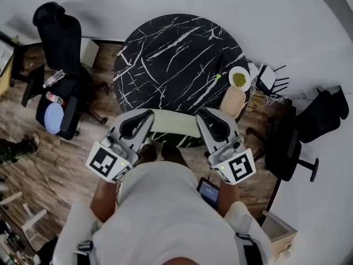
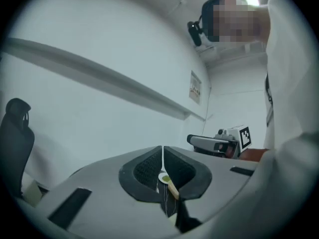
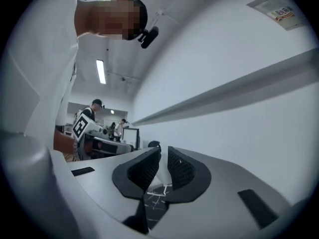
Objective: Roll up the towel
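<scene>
The towel [image 1: 174, 121] was located at the 6 o'clock edge of the table [image 1: 176, 54], seen as a pale green strip. Whether it was rolled could not be determined. The left gripper [image 1: 144, 117] was positioned at the towel's 9 o'clock and the right gripper [image 1: 207, 117] at its 3 o'clock. Both were pointed level across the table. The left jaws were closed to a hairline slit, with nothing between them. The right jaws were set narrowly apart, with nothing between them. A plate [image 1: 239, 78] was placed at the table's 3 o'clock edge, with a board [image 1: 233, 101] just beside it at 4 o'clock. A chair [image 1: 60, 65] was placed off the table at 9 o'clock.
</scene>
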